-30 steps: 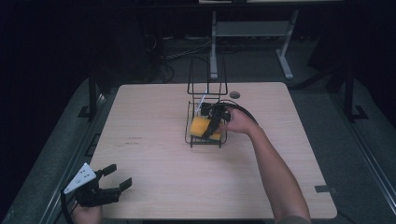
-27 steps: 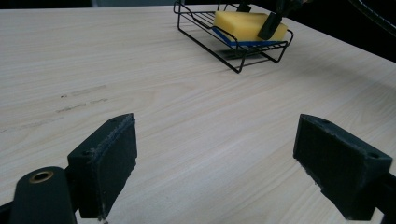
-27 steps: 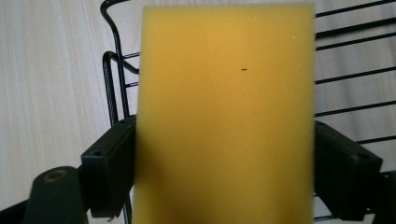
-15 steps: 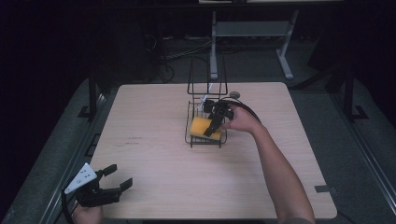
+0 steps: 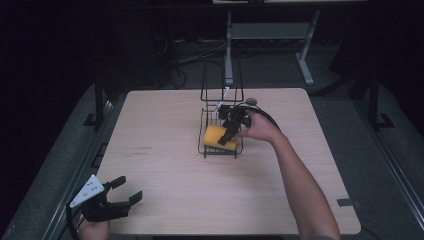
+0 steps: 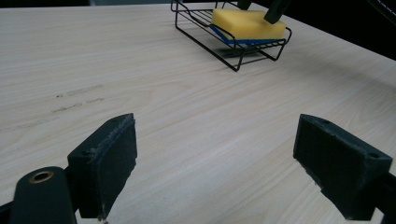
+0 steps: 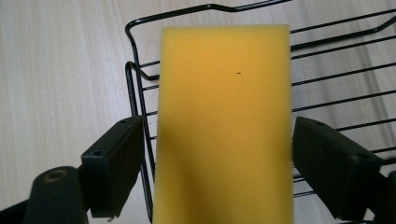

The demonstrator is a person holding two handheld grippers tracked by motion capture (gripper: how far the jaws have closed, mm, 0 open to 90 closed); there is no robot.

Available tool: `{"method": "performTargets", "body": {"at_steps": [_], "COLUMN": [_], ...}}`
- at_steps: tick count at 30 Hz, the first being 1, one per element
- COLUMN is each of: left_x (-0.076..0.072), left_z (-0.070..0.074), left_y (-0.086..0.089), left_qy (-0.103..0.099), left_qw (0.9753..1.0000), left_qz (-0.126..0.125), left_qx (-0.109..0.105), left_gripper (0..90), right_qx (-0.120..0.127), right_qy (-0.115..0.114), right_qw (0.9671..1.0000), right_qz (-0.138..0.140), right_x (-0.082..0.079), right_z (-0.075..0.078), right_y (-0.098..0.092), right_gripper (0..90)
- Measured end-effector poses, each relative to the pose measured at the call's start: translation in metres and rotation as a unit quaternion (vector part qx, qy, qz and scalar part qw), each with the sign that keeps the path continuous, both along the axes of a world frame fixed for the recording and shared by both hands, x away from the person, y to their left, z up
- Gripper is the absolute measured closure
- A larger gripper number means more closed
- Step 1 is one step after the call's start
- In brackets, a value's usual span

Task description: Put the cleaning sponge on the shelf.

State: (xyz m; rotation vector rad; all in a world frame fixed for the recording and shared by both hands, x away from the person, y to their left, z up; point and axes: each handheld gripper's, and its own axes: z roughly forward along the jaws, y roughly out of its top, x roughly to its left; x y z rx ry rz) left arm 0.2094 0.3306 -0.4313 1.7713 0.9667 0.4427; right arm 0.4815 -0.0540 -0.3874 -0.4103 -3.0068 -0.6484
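**Sponge between open right jaws, inside the wire rack**

Yellow sponge [image 7: 224, 126] with a blue underside, lying flat in the tray of the black wire rack [image 5: 220, 131] near the middle of the wooden table [image 5: 165, 150]. Seen along the right gripper [image 7: 217, 175]: sponge straight ahead and centred in the gap, long axis running away from the jaws, parallel to the line of sight, short sides flanked by the two black pads. Jaws spread wide, a sliver of space on each side between pad and foam, nothing gripped. Whether the pads sit level with the sponge's edges or hover above them: hard to tell from here. In the high view, right gripper [image 5: 233, 126] tilted down over the rack, right hand [image 5: 260, 129] just behind it.

Left gripper [image 5: 111, 202] resting far back at the near corner of the table, jaws wide apart and empty; from its own view, sponge [image 6: 247, 24] and rack [image 6: 233, 44] well ahead and to the right of the jaw gap, bare tabletop between.

Judged from this: right hand far nearer, and already aligned for a pinch across the sponge's short width. Coming move likely a plain closing of the right jaws, or a lift clear if a release; rack wires close outside the left pad a possible snag.
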Motion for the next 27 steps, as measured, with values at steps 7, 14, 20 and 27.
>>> {"method": "performTargets", "body": {"at_steps": [7, 14, 20, 27], "left_x": [0.001, 0.001, 0.001, 0.001], "left_z": [0.000, 0.000, 0.000, 0.000], "left_y": [-0.001, -0.001, -0.001, -0.002], "left_qy": [0.000, 0.001, 0.000, -0.001], "left_qw": [1.0000, 1.0000, 1.0000, 1.0000], "left_qz": [-0.001, -0.001, -0.002, -0.002], "left_qx": [0.001, 0.001, 0.003, 0.003], "left_gripper": [12.8, 12.9, 12.8, 12.8], "right_qx": [0.004, 0.006, 0.005, 0.007], "right_qy": [-0.005, -0.002, 0.000, -0.002], "right_qw": [1.0000, 1.0000, 1.0000, 0.9999], "right_qz": [0.005, 0.003, 0.007, 0.010], "right_x": [-0.002, -0.003, -0.007, -0.012], "right_z": [0.005, 0.008, 0.009, 0.012], "right_y": [0.000, -0.002, 0.001, 0.005], "right_gripper": [17.8, 17.8, 17.8, 17.6]}}
